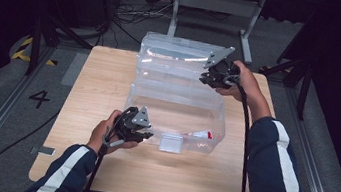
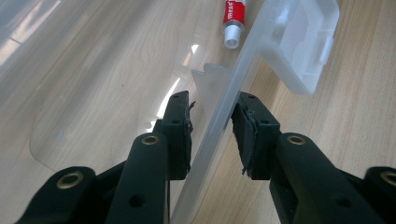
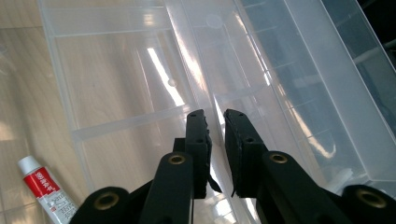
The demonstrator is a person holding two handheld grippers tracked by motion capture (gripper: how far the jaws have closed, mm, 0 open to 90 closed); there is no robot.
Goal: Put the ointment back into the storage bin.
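Note:
A clear plastic bin [image 1: 176,112] stands on the wooden table with its clear lid [image 1: 174,56] raised at the far side. A red-and-white tube [image 1: 202,134] lies on the bin's floor near its right front corner. My left gripper [image 1: 145,135] is at the bin's near left corner. In the left gripper view its jaws [image 2: 212,100] close on the bin's wall [image 2: 233,79], one pad inside and one outside. My right gripper [image 1: 204,78] is at the lid's right edge, and in the right gripper view it [image 3: 215,114] is shut on the lid's rim [image 3: 299,79].
A clear latch flap [image 1: 170,143] hangs on the bin's front wall. The table's [image 1: 110,77] left side and front strip are bare wood. Cables and a metal stand foot [image 1: 216,4] lie on the floor beyond the table.

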